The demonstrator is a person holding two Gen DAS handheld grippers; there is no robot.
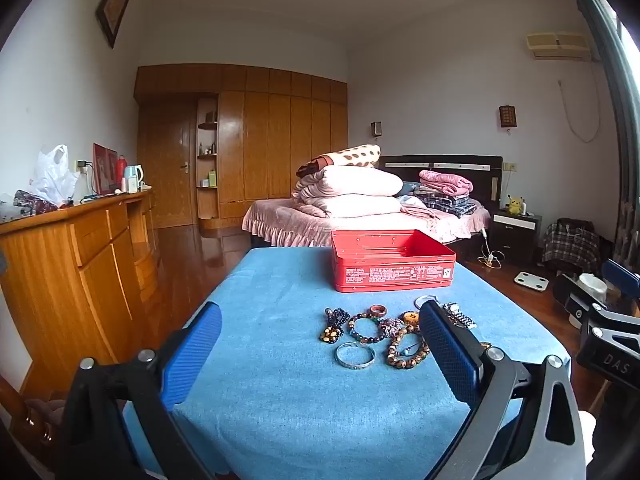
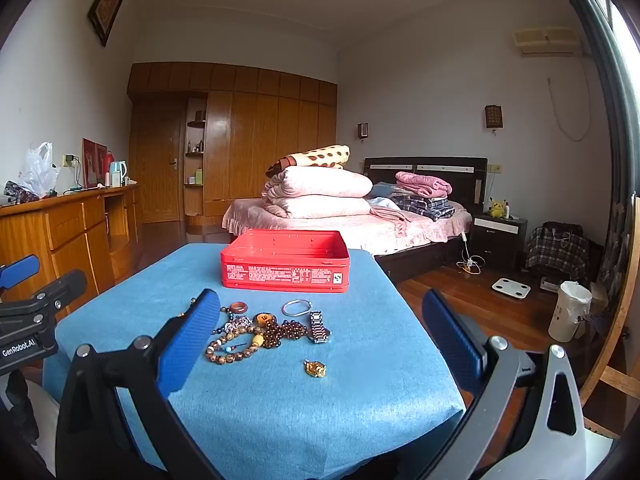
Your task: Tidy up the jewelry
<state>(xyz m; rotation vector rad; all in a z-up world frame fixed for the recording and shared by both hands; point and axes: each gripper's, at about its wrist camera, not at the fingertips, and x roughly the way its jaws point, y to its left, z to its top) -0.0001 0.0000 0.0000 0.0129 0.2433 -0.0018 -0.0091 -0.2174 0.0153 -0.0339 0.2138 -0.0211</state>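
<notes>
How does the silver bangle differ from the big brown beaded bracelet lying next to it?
The silver bangle is one smooth, shiny metal band; the brown beaded bracelet is a string of round mottled beads. The bangle forms a neat, smaller hoop, while the bracelet lies in a wider, looser ring. Both rest flat on the blue cloth.

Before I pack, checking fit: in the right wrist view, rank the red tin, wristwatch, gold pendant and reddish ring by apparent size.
1. Red tin
2. Wristwatch
3. Gold pendant and reddish ring: alike; the pendant lies nearer the camera, so unranked.
</notes>
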